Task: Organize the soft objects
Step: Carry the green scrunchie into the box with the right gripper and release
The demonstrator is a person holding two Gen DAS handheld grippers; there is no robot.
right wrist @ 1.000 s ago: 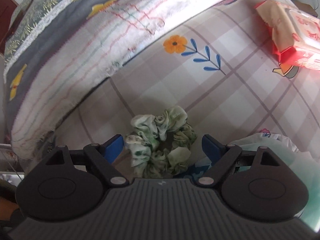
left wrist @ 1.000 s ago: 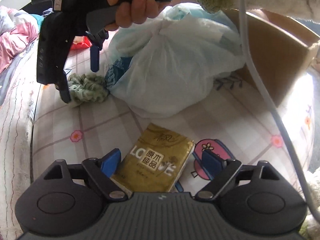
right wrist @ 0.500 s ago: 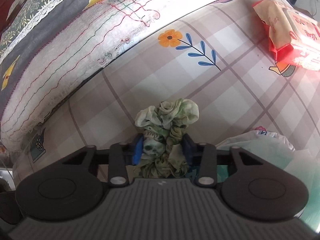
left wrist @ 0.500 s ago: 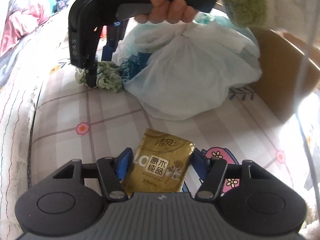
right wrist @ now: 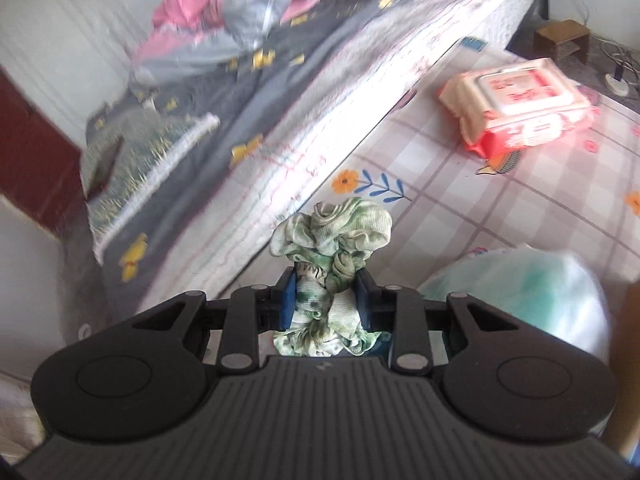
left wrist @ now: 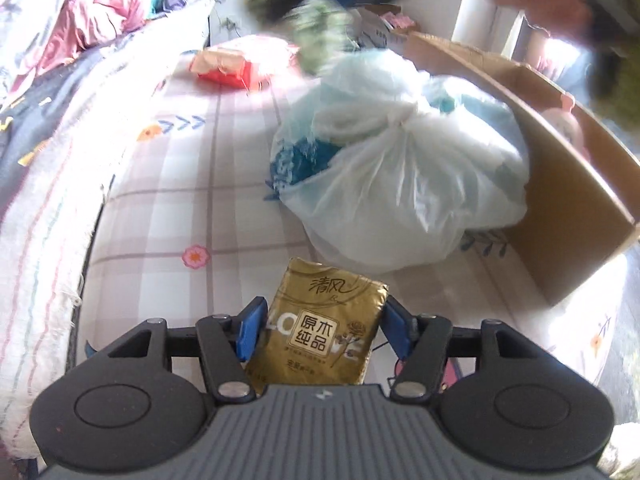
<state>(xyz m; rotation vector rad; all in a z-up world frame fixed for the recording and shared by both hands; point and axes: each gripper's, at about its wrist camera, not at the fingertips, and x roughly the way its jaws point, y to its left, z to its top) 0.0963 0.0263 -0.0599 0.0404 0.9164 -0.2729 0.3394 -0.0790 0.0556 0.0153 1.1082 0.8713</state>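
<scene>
Low in both wrist views, each gripper clamps something soft: the left gripper (left wrist: 320,326) pinches a gold plastic tissue pack (left wrist: 322,328), the right gripper (right wrist: 325,300) a crumpled green-and-white fabric scrunchie (right wrist: 330,256). Both should probably be carried gently to the open brown cardboard box (left wrist: 560,184) at right, grips held steady

You are working in a home bedroom.
A mattress (right wrist: 304,120) is lying beside the plaid floral sheet (left wrist: 192,216), with rumpled bedding (right wrist: 248,4) and a cardboard box (left wrist: 560,184) sitting nearby.
</scene>
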